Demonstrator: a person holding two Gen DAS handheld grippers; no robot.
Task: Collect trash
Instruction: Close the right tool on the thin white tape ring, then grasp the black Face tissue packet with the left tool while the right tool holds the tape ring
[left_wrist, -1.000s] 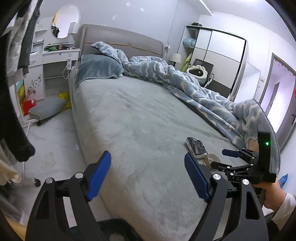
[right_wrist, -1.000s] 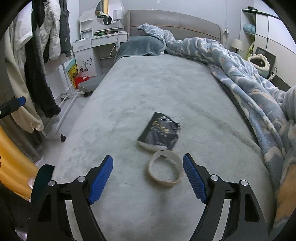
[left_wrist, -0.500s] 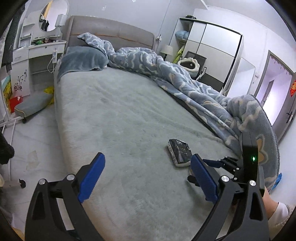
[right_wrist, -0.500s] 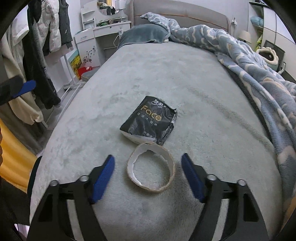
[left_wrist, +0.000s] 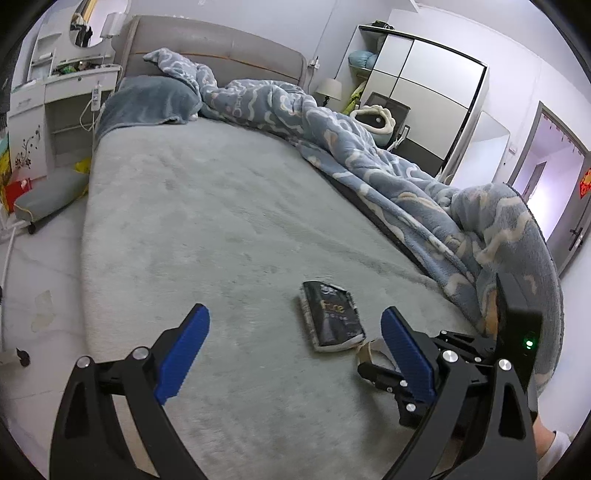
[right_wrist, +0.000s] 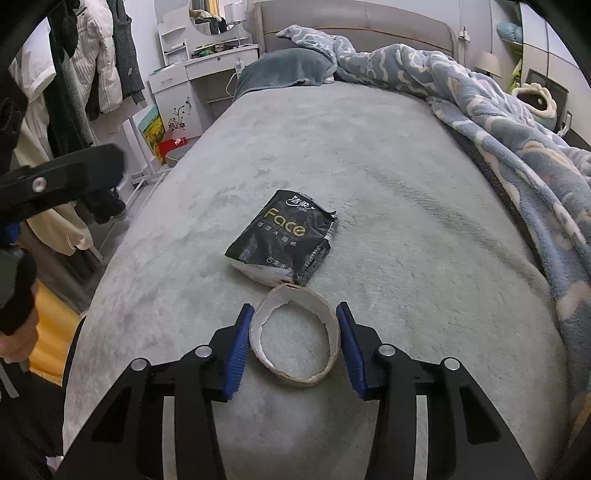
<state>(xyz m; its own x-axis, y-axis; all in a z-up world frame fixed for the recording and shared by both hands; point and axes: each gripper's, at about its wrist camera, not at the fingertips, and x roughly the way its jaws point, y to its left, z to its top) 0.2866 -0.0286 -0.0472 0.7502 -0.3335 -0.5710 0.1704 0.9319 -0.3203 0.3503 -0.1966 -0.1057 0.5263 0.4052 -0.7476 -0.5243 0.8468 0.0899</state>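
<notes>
A home bedroom: bed (left_wrist: 221, 229) with rumpled blanket (left_wrist: 369, 155), wardrobe (left_wrist: 424, 85), dressing table (right_wrist: 207, 66).

grey bed (left_wrist: 207, 229), blue blanket (left_wrist: 369, 155), pillow (right_wrist: 284, 66)

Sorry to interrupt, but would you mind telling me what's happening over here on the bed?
A person with a gripper in each hand is picking trash off the grey bed. The right gripper has its jaws either side of an empty cardboard tape ring and is closing them on it; the pads look barely short of contact. The left gripper hangs wide open, holding nothing. A black tissue pack lies just beyond the ring, untouched.
</notes>
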